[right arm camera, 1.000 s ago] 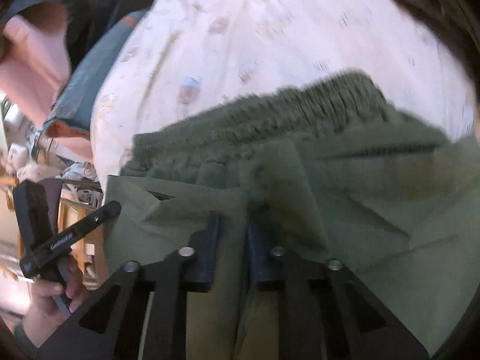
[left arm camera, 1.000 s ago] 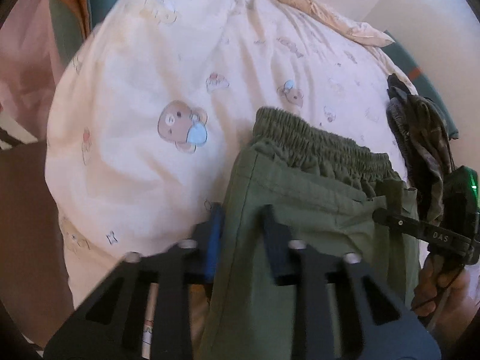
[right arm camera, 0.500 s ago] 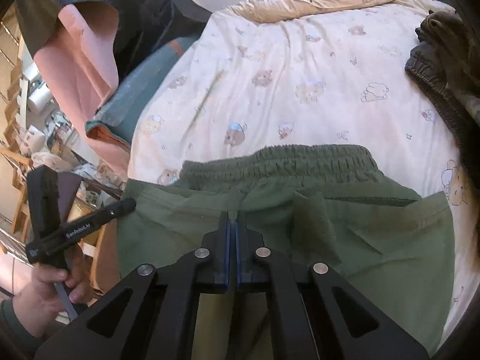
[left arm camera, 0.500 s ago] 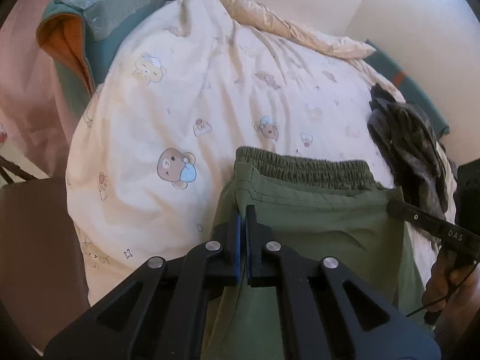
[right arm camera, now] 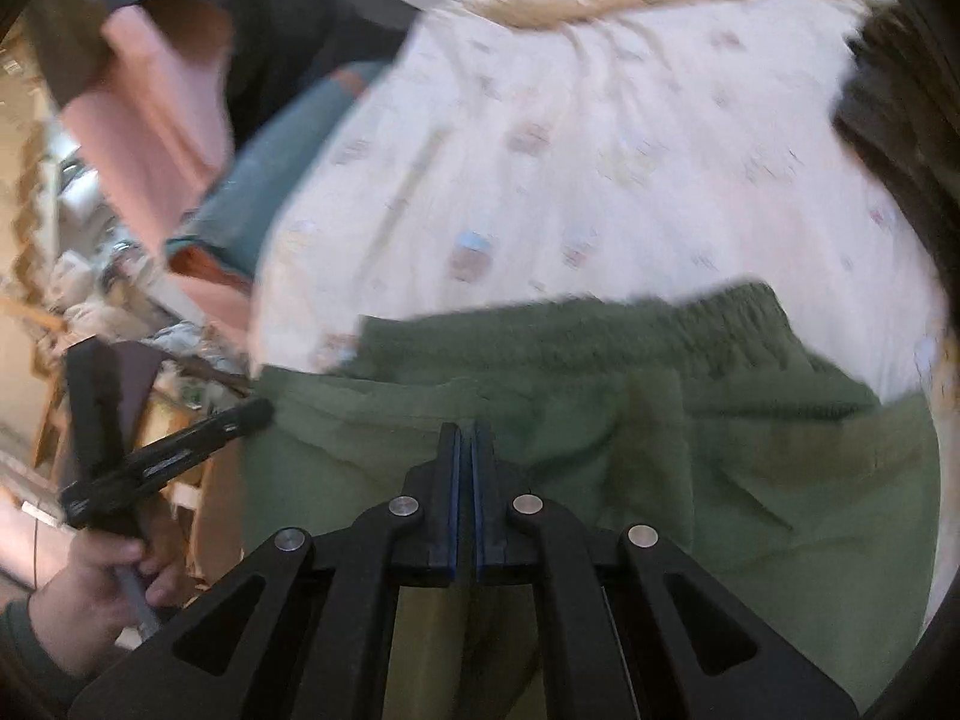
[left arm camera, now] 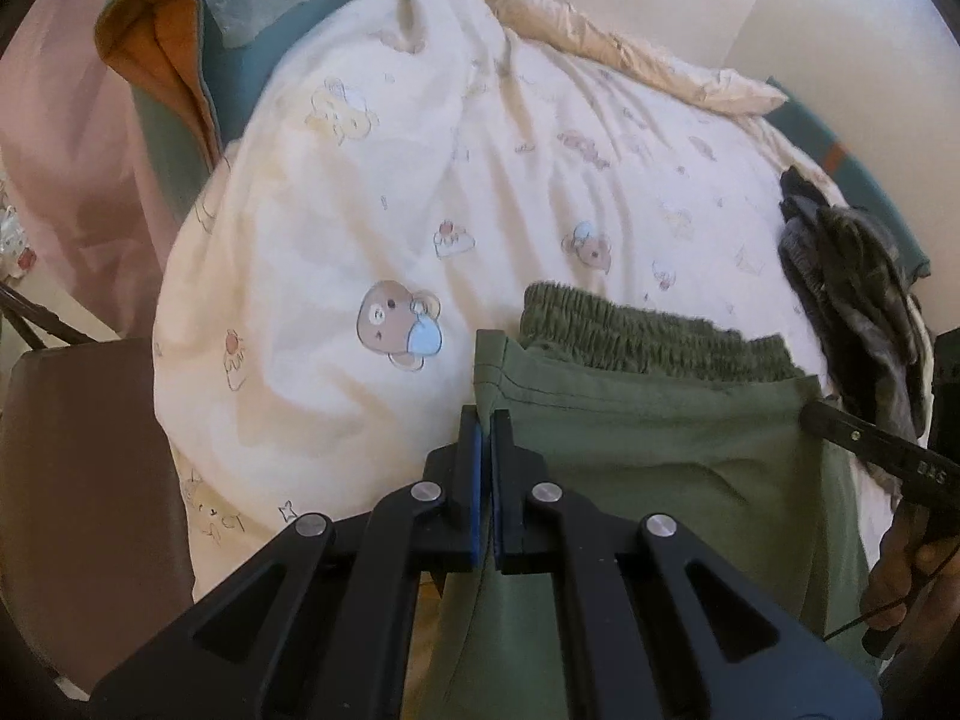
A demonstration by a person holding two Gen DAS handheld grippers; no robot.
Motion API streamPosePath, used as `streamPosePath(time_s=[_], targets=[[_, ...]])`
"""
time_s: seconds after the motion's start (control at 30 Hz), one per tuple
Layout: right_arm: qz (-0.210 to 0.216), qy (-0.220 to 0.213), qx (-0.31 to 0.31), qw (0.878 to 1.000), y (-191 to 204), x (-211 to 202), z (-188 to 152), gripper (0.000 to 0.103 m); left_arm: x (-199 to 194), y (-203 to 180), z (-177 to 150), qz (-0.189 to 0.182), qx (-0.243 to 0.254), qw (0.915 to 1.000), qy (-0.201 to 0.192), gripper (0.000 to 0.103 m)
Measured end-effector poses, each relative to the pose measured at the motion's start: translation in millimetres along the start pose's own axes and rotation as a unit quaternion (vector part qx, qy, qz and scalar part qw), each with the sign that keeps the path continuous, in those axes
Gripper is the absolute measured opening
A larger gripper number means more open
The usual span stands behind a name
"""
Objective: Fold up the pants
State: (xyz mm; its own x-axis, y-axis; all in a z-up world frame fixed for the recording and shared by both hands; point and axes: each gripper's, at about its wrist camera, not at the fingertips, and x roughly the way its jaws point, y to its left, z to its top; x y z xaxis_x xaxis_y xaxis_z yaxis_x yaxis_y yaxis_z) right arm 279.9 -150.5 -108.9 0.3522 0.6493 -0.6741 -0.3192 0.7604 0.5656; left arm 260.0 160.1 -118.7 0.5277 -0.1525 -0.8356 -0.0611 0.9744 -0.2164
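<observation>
Olive green pants (left arm camera: 648, 438) lie on a cream bear-print duvet (left arm camera: 420, 228), elastic waistband (left arm camera: 648, 330) at the far end. A folded layer with a stitched hem lies just short of the waistband. My left gripper (left arm camera: 485, 420) is shut on the left edge of that folded layer. In the blurred right wrist view the pants (right arm camera: 690, 450) fill the lower half. My right gripper (right arm camera: 466, 435) is shut on the pants fabric near the upper layer's edge. Each view shows the other gripper at its side, the right one (left arm camera: 870, 444) and the left one (right arm camera: 168, 456).
A dark grey crumpled garment (left arm camera: 852, 276) lies at the duvet's right edge. A teal and orange pillow (left arm camera: 180, 60) and pink fabric (left arm camera: 60, 150) are at the far left. A brown chair (left arm camera: 78, 480) stands left of the bed. Cluttered furniture (right arm camera: 90, 300) shows left.
Both grippers went from open to shut on the pants fabric. They have since lifted and carried the folded layer towards the waistband; the right wrist view is now motion-blurred.
</observation>
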Motion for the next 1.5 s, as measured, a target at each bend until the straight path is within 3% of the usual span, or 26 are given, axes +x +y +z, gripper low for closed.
streamPosePath(time_s=[0.03,0.17,0.37,0.5,0.6,0.67,0.73,0.77,0.9,0.93,0.97,1.0,1.03,1.1,1.17,1.2,1.37,1.4,1.5], targets=[[0.005,-0.010,-0.006,1.000,5,-5,2,0.003,-3,1,1,-0.001,-0.002,1.0000,-0.005,0.001],[-0.052,-0.009,-0.009,0.999,10,-5,13,0.003,-14,8,6,-0.035,-0.037,0.9985,-0.021,0.001],[-0.062,-0.011,0.011,0.998,-9,6,38,0.002,3,-14,34,-0.015,0.006,0.9997,-0.020,0.001],[-0.103,-0.003,0.022,0.994,-30,27,56,0.000,26,-24,53,0.004,0.028,0.9994,-0.022,0.001],[-0.076,0.009,0.046,0.996,-40,29,55,0.000,36,-20,51,0.011,0.019,0.9998,0.000,0.001],[-0.054,0.026,0.042,0.997,-40,26,49,0.010,38,-18,45,0.015,0.027,0.9995,0.005,0.001],[-0.038,0.045,0.048,0.997,-42,26,40,0.052,41,-15,40,0.017,0.028,0.9994,0.009,0.001],[-0.036,0.047,0.049,0.997,-42,26,37,0.055,42,-12,40,0.015,0.022,0.9996,0.009,0.001],[-0.073,0.060,0.061,0.994,-47,41,32,0.044,46,-9,38,0.020,0.011,0.9996,0.015,0.001],[-0.061,0.066,0.075,0.993,-52,47,31,0.039,46,-10,38,0.023,0.012,0.9995,0.016,0.001],[-0.050,0.076,0.083,0.992,-54,53,30,0.032,46,-11,38,0.022,0.012,0.9996,0.015,0.001],[-0.037,0.086,0.076,0.993,-51,59,28,0.008,44,-12,38,0.019,0.012,0.9996,0.015,0.001],[-0.034,0.084,0.057,0.994,-44,58,27,0.001,41,-13,39,0.013,0.011,0.9998,0.013,0.001],[-0.033,0.041,0.001,0.999,-21,41,29,0.001,33,-13,40,-0.003,0.013,0.9999,0.004,0.001],[-0.041,0.001,-0.011,0.999,-11,24,34,0.000,21,-12,44,-0.028,0.010,0.9994,-0.017,0.001],[-0.046,-0.010,-0.003,0.999,-12,20,38,0.000,18,-13,47,-0.025,0.015,0.9992,-0.027,0.001],[-0.116,0.042,0.003,0.992,-26,65,46,0.000,55,-26,54,0.019,0.032,0.9993,0.004,0.001],[-0.137,0.052,0.005,0.989,-34,74,45,0.001,69,-29,51,0.042,0.040,0.9982,0.014,0.001],[-0.142,0.069,0.019,0.987,-45,83,42,0.005,91,-30,44,0.057,0.031,0.9972,0.036,0.004]])
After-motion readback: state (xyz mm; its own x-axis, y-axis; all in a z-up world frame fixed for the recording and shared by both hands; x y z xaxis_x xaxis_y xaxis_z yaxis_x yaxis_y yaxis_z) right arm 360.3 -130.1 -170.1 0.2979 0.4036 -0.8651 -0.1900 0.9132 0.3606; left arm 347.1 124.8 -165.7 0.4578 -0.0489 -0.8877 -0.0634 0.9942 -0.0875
